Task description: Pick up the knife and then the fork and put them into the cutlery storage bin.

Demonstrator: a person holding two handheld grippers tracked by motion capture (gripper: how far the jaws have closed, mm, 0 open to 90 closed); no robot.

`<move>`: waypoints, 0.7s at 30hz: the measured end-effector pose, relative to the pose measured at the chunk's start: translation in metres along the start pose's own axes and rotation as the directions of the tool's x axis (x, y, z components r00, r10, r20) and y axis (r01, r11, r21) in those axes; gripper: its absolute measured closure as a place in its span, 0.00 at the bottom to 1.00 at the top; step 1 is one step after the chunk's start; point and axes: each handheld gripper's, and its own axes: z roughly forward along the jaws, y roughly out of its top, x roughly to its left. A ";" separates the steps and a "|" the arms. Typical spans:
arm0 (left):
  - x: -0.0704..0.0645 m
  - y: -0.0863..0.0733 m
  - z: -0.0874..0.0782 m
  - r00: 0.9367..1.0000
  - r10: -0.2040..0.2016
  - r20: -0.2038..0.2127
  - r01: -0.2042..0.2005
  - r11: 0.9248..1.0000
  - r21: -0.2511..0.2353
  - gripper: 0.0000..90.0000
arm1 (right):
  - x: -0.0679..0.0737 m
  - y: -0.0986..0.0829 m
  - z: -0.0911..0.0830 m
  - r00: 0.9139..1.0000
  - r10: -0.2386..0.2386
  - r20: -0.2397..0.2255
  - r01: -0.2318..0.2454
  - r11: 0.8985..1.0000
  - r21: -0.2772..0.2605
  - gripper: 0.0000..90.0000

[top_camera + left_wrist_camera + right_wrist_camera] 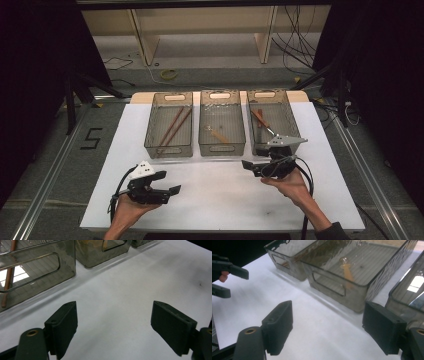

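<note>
White table sheet [220,200] carries three smoky translucent plastic bins in a row at the far edge. Left bin [169,125]: two long reddish-brown wooden chopsticks [172,127], lying diagonally. Middle bin [222,122]: one pale tan wooden utensil [218,134] on the floor of the bin. Right bin [271,120]: a reddish-brown piece with a metal utensil [262,121] (too small to tell apart).

Left gripper [170,191] hovers over the near-left sheet, jaws spread wide, nothing between them. Right gripper [248,166] sits just before the right bin, jaws likewise parted and empty.

Readable writing: a black "5" [92,138] marked on the grey floor left of the table. No brands legible.
</note>
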 end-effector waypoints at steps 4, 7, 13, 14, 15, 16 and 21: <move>0.000 0.000 -0.001 1.000 0.002 0.001 -0.002 1.000 -0.003 0.23 | 0.005 -0.013 -0.004 1.000 0.014 -0.009 -0.014 1.000 -0.025 0.27; 0.000 0.000 -0.001 1.000 0.000 0.005 0.000 1.000 -0.004 0.23 | 0.007 -0.021 -0.007 1.000 0.018 -0.015 -0.019 0.999 -0.037 0.26; 0.000 0.000 -0.002 1.000 -0.004 0.011 0.004 1.000 -0.013 0.23 | 0.006 -0.036 -0.015 1.000 0.027 -0.004 -0.027 0.998 -0.059 0.25; 0.000 0.000 -0.002 1.000 -0.005 0.012 0.005 1.000 -0.015 0.23 | 0.006 -0.038 -0.017 1.000 0.026 -0.003 -0.027 0.998 -0.060 0.24; 0.000 0.000 -0.002 1.000 -0.006 0.012 0.006 1.000 -0.016 0.23 | 0.006 -0.040 -0.017 1.000 0.025 -0.001 -0.025 0.998 -0.063 0.24; 0.000 0.000 -0.002 1.000 -0.006 0.014 0.006 1.000 -0.016 0.23 | 0.007 -0.043 -0.018 1.000 0.024 -0.001 -0.024 0.997 -0.067 0.24; 0.000 0.000 -0.001 1.000 -0.005 0.017 0.006 1.000 -0.015 0.23 | 0.007 -0.050 -0.022 0.999 0.034 -0.002 -0.034 0.996 -0.081 0.23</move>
